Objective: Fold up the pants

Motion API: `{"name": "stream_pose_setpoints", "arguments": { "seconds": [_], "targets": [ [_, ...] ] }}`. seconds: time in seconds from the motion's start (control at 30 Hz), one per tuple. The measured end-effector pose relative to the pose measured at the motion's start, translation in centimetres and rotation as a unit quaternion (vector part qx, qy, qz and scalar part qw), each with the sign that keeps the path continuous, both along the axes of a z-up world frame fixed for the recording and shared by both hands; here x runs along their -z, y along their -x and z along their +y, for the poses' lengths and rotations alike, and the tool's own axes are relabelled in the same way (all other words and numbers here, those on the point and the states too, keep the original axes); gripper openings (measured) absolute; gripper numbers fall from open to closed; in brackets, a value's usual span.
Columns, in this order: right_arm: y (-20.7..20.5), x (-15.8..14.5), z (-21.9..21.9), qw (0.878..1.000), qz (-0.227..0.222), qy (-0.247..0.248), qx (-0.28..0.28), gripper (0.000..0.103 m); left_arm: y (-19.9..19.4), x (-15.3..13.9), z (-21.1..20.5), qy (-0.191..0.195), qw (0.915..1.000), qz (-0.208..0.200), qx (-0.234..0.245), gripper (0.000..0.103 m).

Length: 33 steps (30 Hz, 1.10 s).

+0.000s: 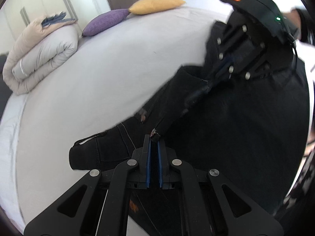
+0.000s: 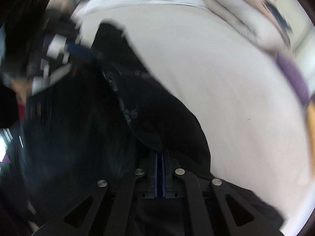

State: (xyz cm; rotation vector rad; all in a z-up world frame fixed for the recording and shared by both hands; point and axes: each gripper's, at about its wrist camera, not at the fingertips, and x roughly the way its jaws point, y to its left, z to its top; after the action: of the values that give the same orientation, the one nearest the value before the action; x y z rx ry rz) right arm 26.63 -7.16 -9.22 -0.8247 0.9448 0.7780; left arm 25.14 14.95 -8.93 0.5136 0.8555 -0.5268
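Pants (image 1: 226, 122) lie on the bed (image 1: 98, 78), their stretched edge running from the left gripper (image 1: 154, 137), clenched on cloth, toward two o'clock to the right gripper (image 1: 211, 82), clamped on the same edge

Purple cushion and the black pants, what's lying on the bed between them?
Nothing: in the left wrist view only bare grey sheet separates the purple cushion from the black pants.

Black pants (image 1: 226, 122) lie bunched and partly lifted across the pale bed sheet.
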Motion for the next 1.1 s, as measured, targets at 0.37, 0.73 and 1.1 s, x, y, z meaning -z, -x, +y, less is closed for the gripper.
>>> {"name": "stream_pose_setpoints", "arguments": {
  "seconds": [0.37,0.73,1.1],
  "targets": [
    [14.7,4.6,0.5,0.917,-0.232,0.225,-0.234,0.004,11.0,3.2,-2.5,-0.076,0.993,0.0,0.09,0.004],
    [21.6,7.6,-2.0,0.842,-0.286,0.303,-0.342,0.004,16.3,5.3,-2.7,-0.119,0.9826,0.014,0.142,0.004],
    [23.0,7.1,-0.4,0.862,-0.269,0.281,-0.326,0.004,19.2,6.6,-2.9,-0.133,0.978,0.021,0.159,0.004]
  ]
}}
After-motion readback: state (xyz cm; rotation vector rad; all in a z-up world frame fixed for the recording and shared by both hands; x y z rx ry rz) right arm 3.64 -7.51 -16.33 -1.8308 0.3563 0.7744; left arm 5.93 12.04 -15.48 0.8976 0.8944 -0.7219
